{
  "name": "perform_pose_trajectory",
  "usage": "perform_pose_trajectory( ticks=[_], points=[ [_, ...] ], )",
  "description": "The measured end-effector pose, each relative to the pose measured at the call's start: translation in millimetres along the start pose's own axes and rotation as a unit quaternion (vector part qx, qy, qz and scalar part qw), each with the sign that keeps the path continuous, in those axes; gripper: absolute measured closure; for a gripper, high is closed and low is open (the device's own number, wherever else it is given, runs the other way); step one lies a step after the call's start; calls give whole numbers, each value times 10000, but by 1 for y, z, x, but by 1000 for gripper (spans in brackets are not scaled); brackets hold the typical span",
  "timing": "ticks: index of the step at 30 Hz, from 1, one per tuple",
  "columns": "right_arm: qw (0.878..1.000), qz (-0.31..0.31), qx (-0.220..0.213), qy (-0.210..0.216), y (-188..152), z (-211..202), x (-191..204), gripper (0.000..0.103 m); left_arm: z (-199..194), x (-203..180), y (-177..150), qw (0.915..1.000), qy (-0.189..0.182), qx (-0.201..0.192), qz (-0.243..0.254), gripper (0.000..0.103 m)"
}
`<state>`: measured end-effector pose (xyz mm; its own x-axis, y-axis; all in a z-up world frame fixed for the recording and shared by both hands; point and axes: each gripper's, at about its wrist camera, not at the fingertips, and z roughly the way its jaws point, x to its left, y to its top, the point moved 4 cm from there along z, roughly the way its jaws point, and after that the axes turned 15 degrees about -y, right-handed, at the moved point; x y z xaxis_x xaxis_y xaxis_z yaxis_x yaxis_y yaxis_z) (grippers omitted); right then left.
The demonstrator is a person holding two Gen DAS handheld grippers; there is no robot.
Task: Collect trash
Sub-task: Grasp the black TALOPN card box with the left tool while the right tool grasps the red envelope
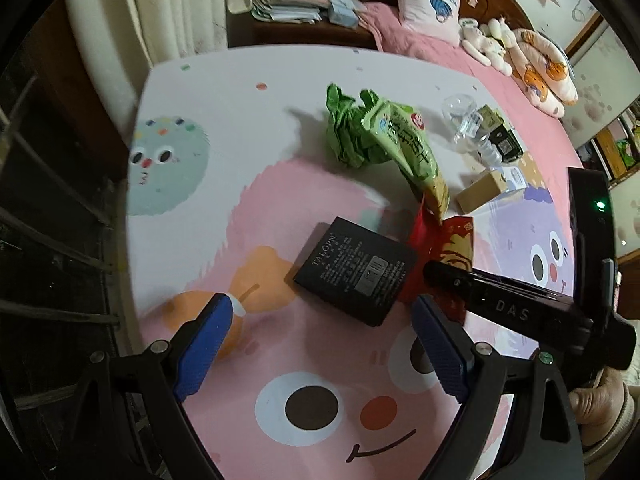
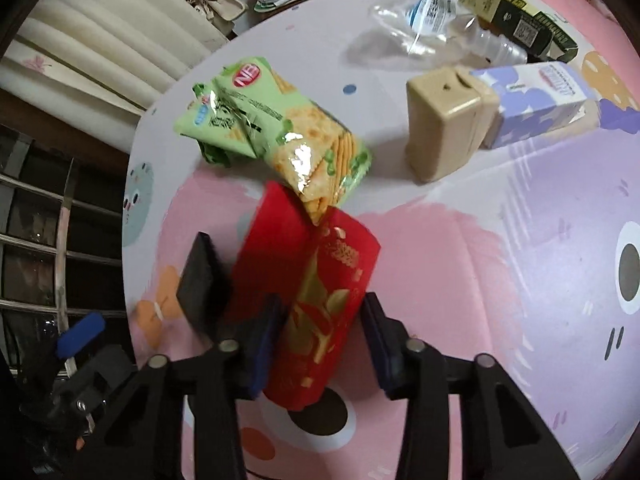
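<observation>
Collection barely begun: right gripper fingers straddle the red packet without visibly pinching, left gripper fingers spread above the black box; wrappers and cartons remain on the table.

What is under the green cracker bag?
The low end of the green cracker bag lies on the red packet. A crumpled green wrapper sits tucked under its other end. The rest hides the mat below.
</observation>
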<state>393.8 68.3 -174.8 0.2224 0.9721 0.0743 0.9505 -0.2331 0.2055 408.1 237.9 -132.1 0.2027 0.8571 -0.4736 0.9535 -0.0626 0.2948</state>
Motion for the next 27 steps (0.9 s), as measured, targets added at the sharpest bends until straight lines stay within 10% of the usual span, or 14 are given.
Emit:
perform_pose_trajectory(
  ticks=[2,27],
  points=[
    [10000,38,59,16,-2,2,-4,84,9,2,3,9998,-86,152,44,13],
    [9990,312,-40,-306,-24,-11,-43,86,90,-25,8,9737,182,1623,1587,14]
  ],
)
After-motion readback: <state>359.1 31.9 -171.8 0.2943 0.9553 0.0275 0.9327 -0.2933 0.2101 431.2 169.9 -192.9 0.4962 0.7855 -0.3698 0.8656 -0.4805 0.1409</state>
